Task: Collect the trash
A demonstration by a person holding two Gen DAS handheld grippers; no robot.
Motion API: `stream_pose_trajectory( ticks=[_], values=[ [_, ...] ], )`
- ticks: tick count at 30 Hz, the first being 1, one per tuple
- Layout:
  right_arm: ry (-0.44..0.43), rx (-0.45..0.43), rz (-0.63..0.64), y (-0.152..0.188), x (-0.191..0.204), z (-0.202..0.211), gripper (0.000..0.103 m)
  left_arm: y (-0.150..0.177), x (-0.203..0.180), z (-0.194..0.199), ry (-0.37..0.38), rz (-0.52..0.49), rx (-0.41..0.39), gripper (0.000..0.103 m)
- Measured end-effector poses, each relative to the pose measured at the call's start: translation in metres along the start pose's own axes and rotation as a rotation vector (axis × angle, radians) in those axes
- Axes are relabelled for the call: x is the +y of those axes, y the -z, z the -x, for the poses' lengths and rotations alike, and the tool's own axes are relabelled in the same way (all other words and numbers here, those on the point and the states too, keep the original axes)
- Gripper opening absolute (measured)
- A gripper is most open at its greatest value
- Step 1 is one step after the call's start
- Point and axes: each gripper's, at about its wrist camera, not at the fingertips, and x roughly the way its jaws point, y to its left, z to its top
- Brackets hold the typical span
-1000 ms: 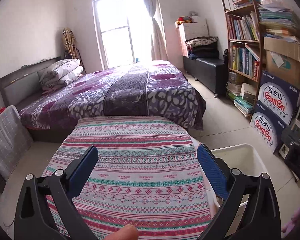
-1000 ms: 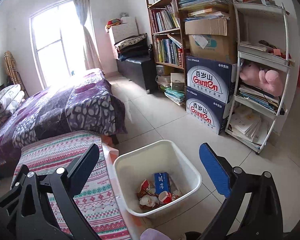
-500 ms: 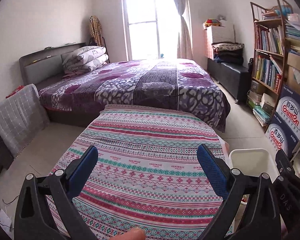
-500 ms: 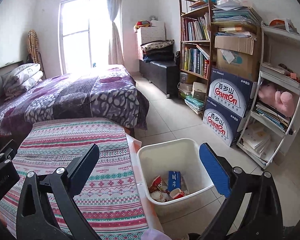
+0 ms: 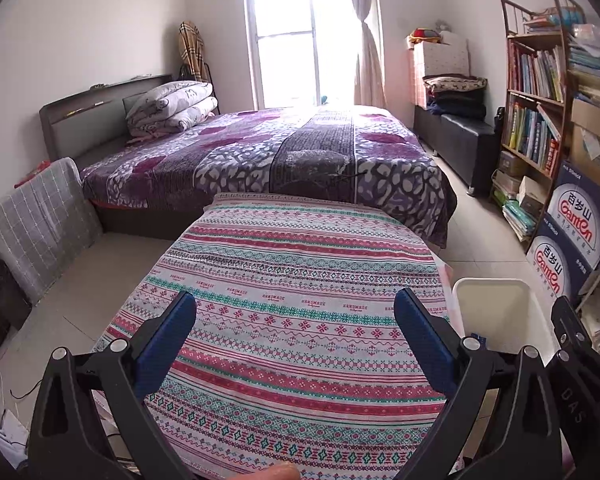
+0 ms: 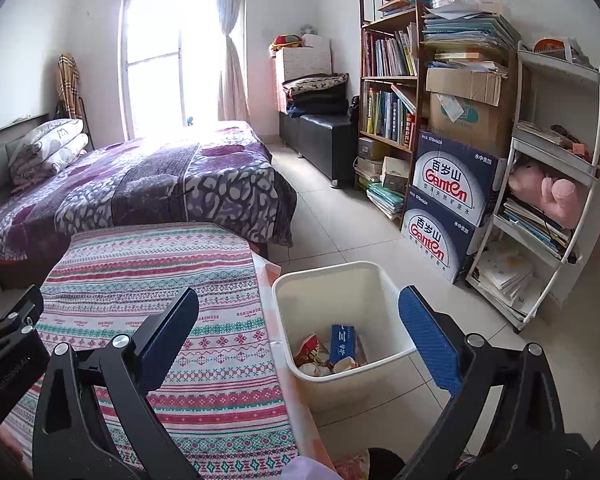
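Note:
A white bin [image 6: 340,280] stands on the floor right of the table; it also shows in the left wrist view [image 5: 492,304]. Inside lie a blue carton [image 6: 342,342] and red and white wrappers [image 6: 312,356]. My right gripper [image 6: 299,316] is open and empty above the table's right edge and the bin. My left gripper [image 5: 295,322] is open and empty above the table with the patterned cloth [image 5: 292,280]. No trash shows on the cloth.
A purple bed [image 5: 280,156] lies beyond the table. A bookshelf [image 6: 392,92], stacked Ganten boxes [image 6: 448,208] and a white rack [image 6: 552,184] line the right wall. A black bench [image 6: 320,136] stands by the window. A grey-covered item [image 5: 40,220] stands at left.
Both grippers have swung left and tilted up, staying open. The bin has shifted right in both views, and more of the table and the bed shows.

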Motion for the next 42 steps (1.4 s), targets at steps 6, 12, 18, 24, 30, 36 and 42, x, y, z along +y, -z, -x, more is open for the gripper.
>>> stream_pose_trajectory(
  ticks=[6,12,18,24,30,36,42],
  values=[
    [0.003,0.033,-0.001,0.001,-0.009,0.008,0.096,0.003,0.002,0.013,0.004,-0.015,0.03,0.096],
    [-0.015,0.063,-0.004,0.007,-0.015,0.016,0.096,0.014,0.01,0.016,-0.009,-0.024,0.071,0.096],
    [-0.033,0.069,0.017,0.012,-0.012,0.025,0.096,0.026,0.017,0.022,-0.015,-0.024,0.1,0.096],
    [-0.05,0.086,0.023,0.015,-0.012,0.034,0.096,0.029,0.016,0.035,-0.009,-0.038,0.073,0.096],
    [-0.051,0.083,0.027,0.016,-0.013,0.04,0.096,0.029,0.013,0.044,0.029,-0.031,0.035,0.096],
    [-0.055,0.084,0.024,0.016,-0.015,0.042,0.096,0.027,0.007,0.047,0.04,-0.045,0.02,0.093],
    [-0.051,0.089,0.022,0.014,-0.018,0.043,0.096,0.029,0.004,0.046,0.044,-0.046,0.022,0.093]
  ],
)
